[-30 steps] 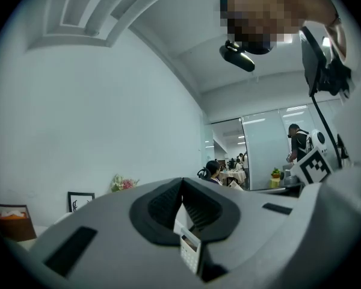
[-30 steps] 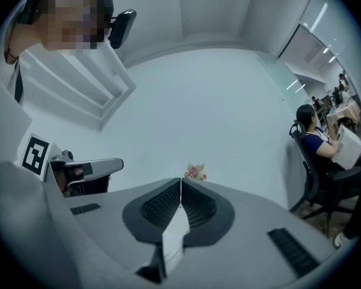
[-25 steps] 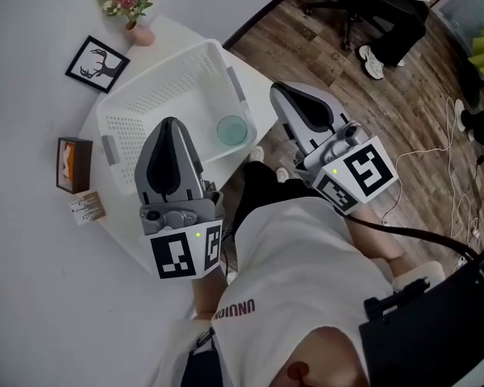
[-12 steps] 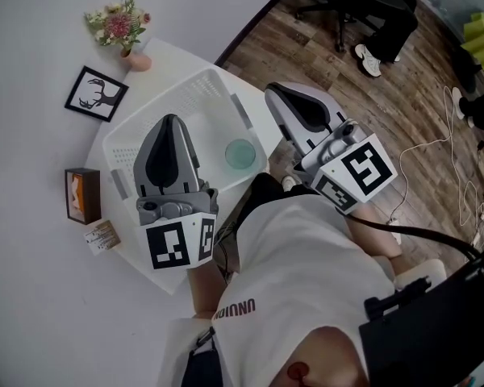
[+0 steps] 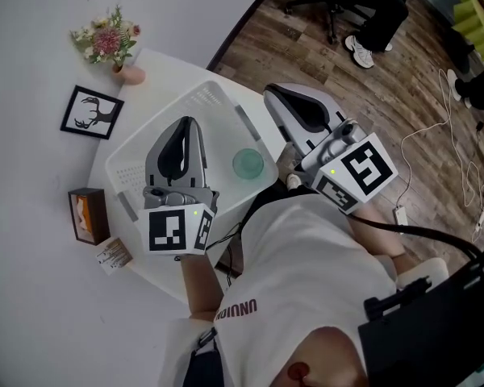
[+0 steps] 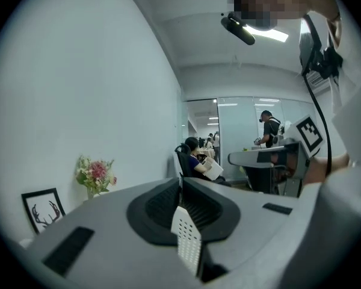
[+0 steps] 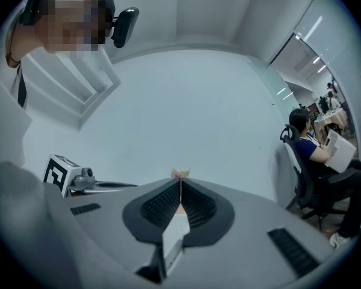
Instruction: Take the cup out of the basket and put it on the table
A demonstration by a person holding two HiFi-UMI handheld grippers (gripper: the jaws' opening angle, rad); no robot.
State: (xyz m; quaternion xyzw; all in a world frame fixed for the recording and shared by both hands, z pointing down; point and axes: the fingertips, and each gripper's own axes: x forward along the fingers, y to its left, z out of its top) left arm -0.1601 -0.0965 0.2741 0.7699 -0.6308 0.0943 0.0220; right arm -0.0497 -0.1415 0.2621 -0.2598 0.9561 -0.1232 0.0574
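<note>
A pale green cup (image 5: 248, 164) stands upright inside the white perforated basket (image 5: 206, 103), near the basket's right-hand corner. The basket sits on a white table (image 5: 168, 72). My left gripper (image 5: 186, 123) hovers above the middle of the basket, left of the cup, shut with nothing in it; its jaws meet in the left gripper view (image 6: 180, 180). My right gripper (image 5: 271, 92) is held beyond the table's right edge over the wood floor, right of the cup, also shut and empty (image 7: 180, 184).
Around the basket on the table stand a vase of flowers (image 5: 106, 42), a framed deer picture (image 5: 91, 112), a brown box (image 5: 87, 215) and a small card (image 5: 113, 255). To the right lie wood floor (image 5: 403, 95), a cable and a seated person's feet (image 5: 360, 52).
The head view has shifted, so the table sits lower and more central. My left gripper has moved farther over the basket. The right gripper and cup have hardly moved.
</note>
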